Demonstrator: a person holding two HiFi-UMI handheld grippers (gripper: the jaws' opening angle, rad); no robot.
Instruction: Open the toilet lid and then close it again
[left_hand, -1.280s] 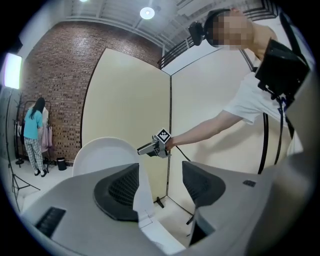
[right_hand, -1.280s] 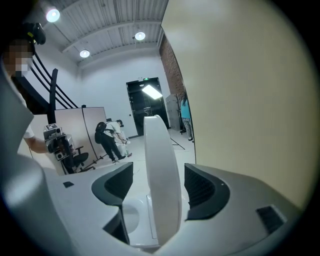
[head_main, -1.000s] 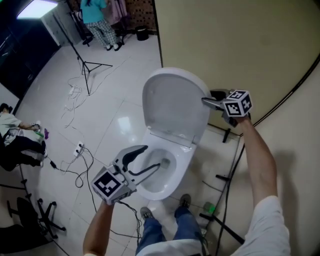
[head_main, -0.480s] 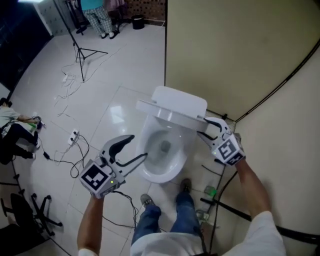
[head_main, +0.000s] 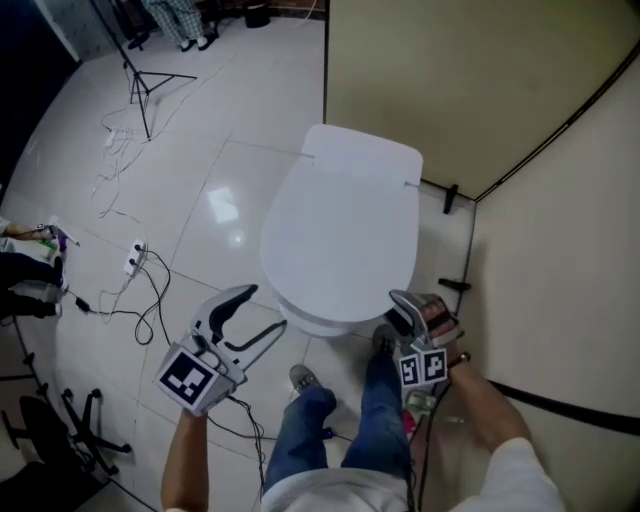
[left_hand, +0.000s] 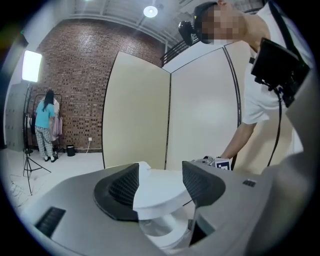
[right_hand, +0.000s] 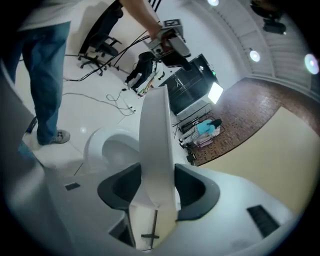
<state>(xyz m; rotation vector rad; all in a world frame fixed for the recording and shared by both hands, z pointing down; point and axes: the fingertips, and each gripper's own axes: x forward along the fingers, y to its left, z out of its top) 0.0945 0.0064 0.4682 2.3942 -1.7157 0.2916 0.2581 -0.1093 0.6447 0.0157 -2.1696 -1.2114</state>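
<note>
In the head view the white toilet lid (head_main: 345, 225) lies low over the bowl and hides it. My right gripper (head_main: 408, 308) is at the lid's front right edge. In the right gripper view the lid's edge (right_hand: 156, 145) stands as a band between the two pads, my right gripper (right_hand: 157, 192) is shut on it, and the bowl (right_hand: 112, 147) shows beside it across a gap. My left gripper (head_main: 270, 306) hangs open and empty to the front left of the toilet, apart from it. In the left gripper view the lid (left_hand: 160, 192) sits beyond the open jaws.
Beige partition walls (head_main: 450, 80) stand close behind and to the right of the toilet. Cables and a power strip (head_main: 135, 262) lie on the white tiles at the left, with a light stand (head_main: 140, 70) further back. The person's legs (head_main: 380, 420) stand just in front of the bowl.
The lid has swung from upright down over the bowl. My right gripper came down and forward with it and rolled. My left gripper moved lower and away from the bowl.
</note>
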